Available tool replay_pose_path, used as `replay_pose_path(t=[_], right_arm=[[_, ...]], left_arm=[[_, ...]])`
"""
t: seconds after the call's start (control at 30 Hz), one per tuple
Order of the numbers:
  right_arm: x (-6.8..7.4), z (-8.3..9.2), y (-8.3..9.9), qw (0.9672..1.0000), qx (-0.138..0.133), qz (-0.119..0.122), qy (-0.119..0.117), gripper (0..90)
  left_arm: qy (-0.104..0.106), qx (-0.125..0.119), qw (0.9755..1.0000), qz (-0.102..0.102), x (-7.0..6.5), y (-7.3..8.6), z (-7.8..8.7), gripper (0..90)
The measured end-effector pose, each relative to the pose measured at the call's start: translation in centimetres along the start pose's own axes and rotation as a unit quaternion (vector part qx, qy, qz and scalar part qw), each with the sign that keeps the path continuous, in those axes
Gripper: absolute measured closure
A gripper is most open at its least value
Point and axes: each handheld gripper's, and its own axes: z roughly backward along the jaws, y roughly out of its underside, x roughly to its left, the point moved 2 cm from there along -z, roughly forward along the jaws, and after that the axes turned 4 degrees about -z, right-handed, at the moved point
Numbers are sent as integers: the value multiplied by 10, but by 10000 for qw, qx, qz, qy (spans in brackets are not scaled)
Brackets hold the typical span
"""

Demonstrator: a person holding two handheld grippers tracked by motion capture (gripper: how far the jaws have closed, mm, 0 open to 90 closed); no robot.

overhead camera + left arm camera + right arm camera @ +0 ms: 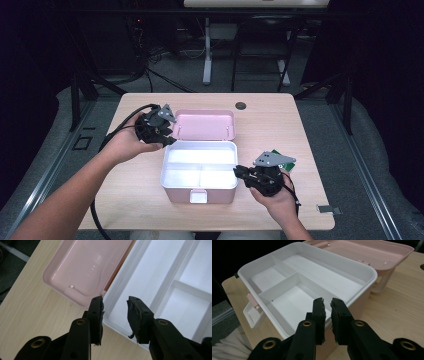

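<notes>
**A:** Where does the box sit, and what are the tongs doing?

**B:** The pink box (200, 172) sits in the middle of the tabletop (280, 125), its lid (205, 125) thrown back flat behind it. The white tray (294, 285) inside, split by dividers, holds nothing. The left tongs (167, 131) hover at the box's back left corner, by the hinge; the jaws stand well apart with nothing between them. The right tongs (239, 171) hang at the box's right wall near the front, jaws only a narrow slit apart and not gripping anything.

**A:** What could go wrong from here?

**B:** I'd judge the main risk is at that hinge corner. In the left gripper view the jaws straddle the tray's rim, so a careless drop could hook the rim and drag or tip the box, which looks light. On the right, the nearly closed jaws are just beside the wall; a nudge could shove the box leftward across the tabletop.

**A:** Anything else nearby, or in the way?

**B:** A green item (286, 159) lies right of the box, partly hidden behind the right gripper's grey plate, so I can't tell what it is. The front latch (198, 196) sticks out toward the tabletop's near edge. A round cable hole (241, 105) sits behind the lid. The left cable trails off the left of the box. Little blocks the box itself.
</notes>
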Motion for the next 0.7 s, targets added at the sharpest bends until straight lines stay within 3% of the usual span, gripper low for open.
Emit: replay_pose_path(t=[0.33, 0.53, 0.7], right_arm=[[-11, 4, 1, 9999, 16, -107, 106, 779], [-14, 5, 3, 9997, 80, -141, 156, 760], [-17, 6, 4, 9997, 70, -133, 205, 739]], left_arm=[[192, 187, 9992, -311, -12, -11, -4, 681], [182, 300, 9974, -634, -19, -16, -9, 679], [257, 440, 9944, -921, -26, -22, -13, 681]])
